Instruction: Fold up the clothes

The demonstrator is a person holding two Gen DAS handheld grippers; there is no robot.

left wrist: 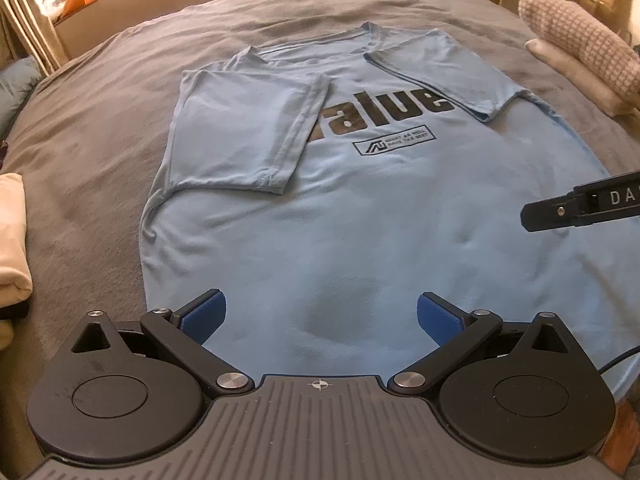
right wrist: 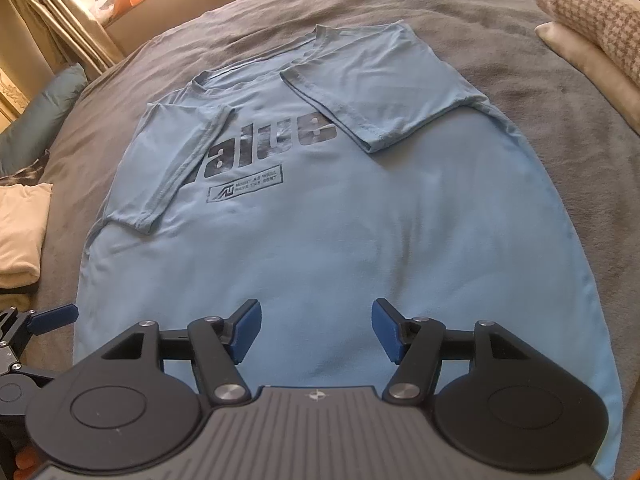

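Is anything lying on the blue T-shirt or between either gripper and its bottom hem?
Nothing visible does. The blue T-shirt lies flat, both sleeves folded in; the left gripper and right gripper hang open just above its lower part.

The T-shirt (left wrist: 360, 208) is soft, matt, light blue cloth, smooth with a few low wrinkles; its dark print (left wrist: 384, 114) looks flat, worn and patchy. Under it the grey blanket (left wrist: 100, 140) is a matt, slightly fuzzy fabric. At the far right a pillow (left wrist: 580, 40) has a rough woven check cloth. At the left, cream folded cloth (left wrist: 12, 244) looks soft and plain. The left gripper (left wrist: 320, 316) and right gripper (right wrist: 316, 328) are matt black plastic with shiny round metal pins, a ribbed grey plate, and blue pads (left wrist: 208, 316) with a fine grainy surface.
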